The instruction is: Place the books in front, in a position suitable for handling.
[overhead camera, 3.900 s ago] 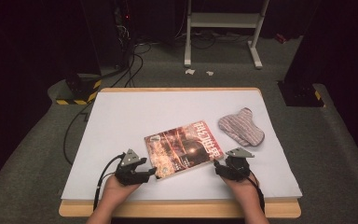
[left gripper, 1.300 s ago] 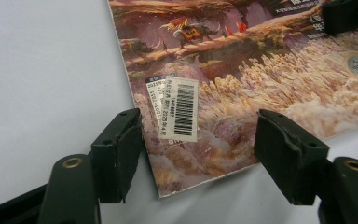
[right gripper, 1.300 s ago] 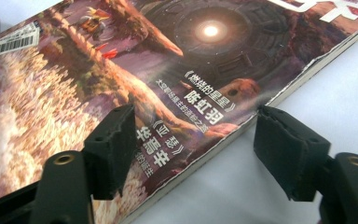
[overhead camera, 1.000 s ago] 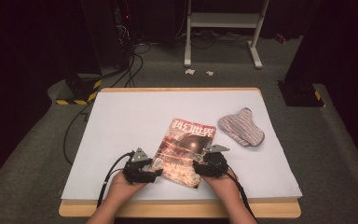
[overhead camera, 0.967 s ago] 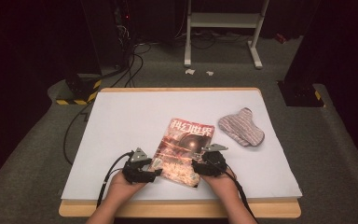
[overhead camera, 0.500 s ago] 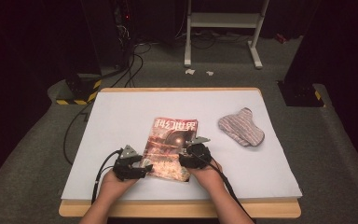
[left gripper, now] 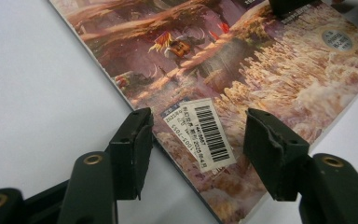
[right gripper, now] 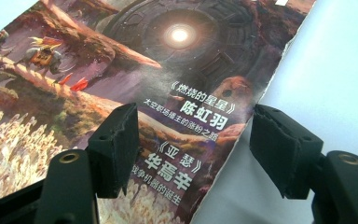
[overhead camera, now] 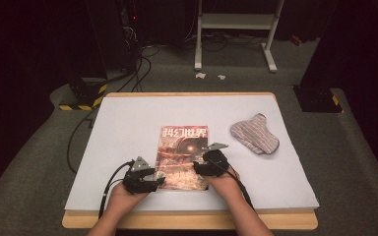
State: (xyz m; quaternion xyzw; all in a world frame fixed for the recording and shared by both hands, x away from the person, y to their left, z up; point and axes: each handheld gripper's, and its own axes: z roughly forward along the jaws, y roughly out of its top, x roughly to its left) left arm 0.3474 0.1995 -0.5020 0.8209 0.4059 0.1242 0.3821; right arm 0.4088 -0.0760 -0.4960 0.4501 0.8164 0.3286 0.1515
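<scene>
You have one magazine (overhead camera: 183,156) flat on one white table (overhead camera: 128,128). One striped cloth item (overhead camera: 254,134) well right of magazine. Two grippers at magazine's near end: left gripper (overhead camera: 150,183) at its near left corner, right gripper (overhead camera: 200,166) at its near right edge. One barcode sticker (left gripper: 206,135) on magazine cover. Two paper scraps (overhead camera: 200,75) on floor beyond magazine.
</scene>
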